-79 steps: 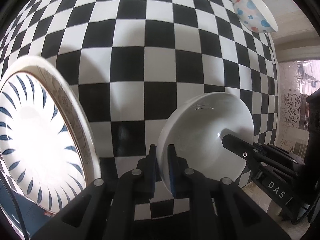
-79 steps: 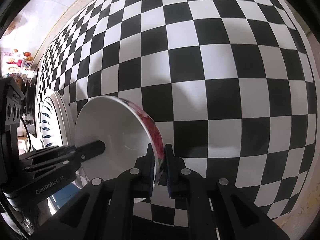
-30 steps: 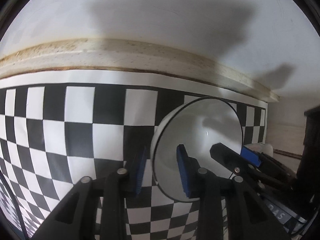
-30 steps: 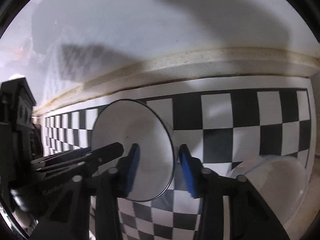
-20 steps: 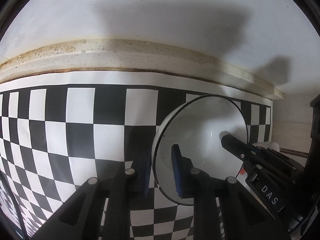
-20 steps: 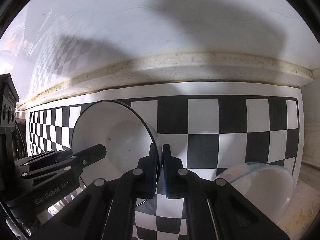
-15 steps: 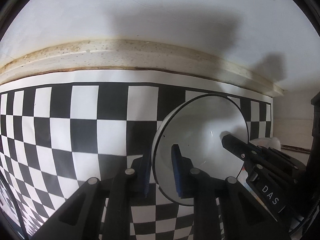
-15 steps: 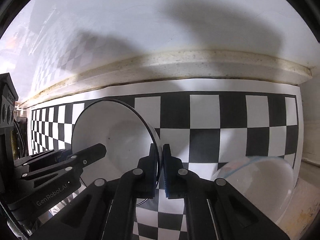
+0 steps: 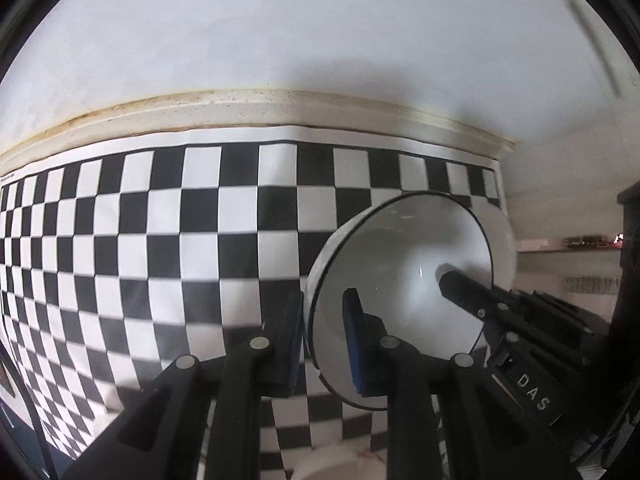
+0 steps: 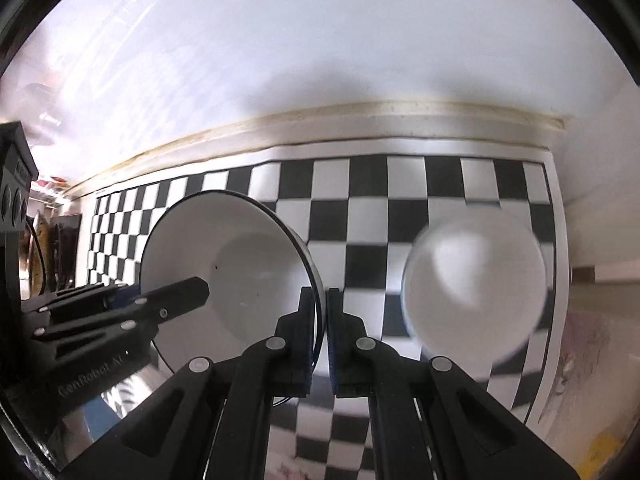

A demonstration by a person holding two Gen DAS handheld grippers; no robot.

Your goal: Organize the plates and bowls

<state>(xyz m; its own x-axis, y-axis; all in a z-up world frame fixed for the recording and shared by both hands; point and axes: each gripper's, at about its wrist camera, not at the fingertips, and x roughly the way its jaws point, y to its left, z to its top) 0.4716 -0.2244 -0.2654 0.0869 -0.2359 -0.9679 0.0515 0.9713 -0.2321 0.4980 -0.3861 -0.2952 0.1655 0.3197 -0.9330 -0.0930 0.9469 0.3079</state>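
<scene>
Ahead of both your tools stretches the black-and-white checkered surface [image 9: 160,240], running to a cream ledge under a white wall. Your left tool [image 9: 324,336] and right tool [image 10: 323,336] both grasp the same white black-rimmed ceramic bowl [image 9: 400,280], each clenched on its rim from an opposite side, so the bowl hangs tilted between them with its opening towards you. Just right of your right tool, a second, blurred plain white round bowl [image 10: 476,284] lies on the checks.
</scene>
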